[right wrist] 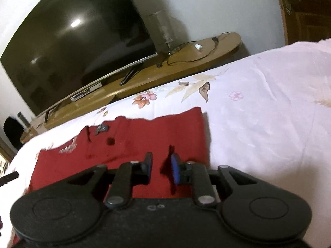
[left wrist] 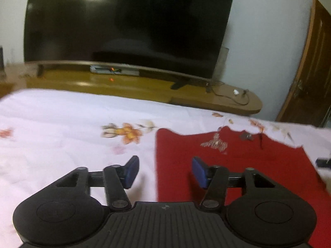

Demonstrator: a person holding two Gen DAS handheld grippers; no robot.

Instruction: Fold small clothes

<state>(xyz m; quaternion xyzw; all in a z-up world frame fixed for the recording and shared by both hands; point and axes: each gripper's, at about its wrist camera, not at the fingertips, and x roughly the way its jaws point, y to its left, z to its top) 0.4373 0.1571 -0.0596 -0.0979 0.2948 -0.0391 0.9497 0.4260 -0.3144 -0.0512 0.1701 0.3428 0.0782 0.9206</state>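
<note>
- Red garment [left wrist: 238,165]: one piece, lying flat on the white flowered bedsheet [left wrist: 62,124], on the side of the bed nearest the television [left wrist: 128,24].
- Left gripper [left wrist: 163,170]: held low over the garment's left edge, pointing toward the television. Its jaws stand wide apart with nothing between them; one blue pad is over the sheet, the other over the red cloth.
- Right gripper [right wrist: 161,169]: tilted, low over the garment [right wrist: 144,136] near its right edge, facing the television [right wrist: 82,47]. Its jaws are narrowly parted; whether they pinch the cloth cannot be told.
- Look of the garment: plain deep red, roughly rectangular, with a silvery sparkly motif [right wrist: 68,147] and a small dark trim piece near the edge facing the television. That edge is wavy; the right edge runs straight.
- Count: one garment, two grippers, one television on one long wooden stand [right wrist: 186,62], one cable lying on that stand.
</note>
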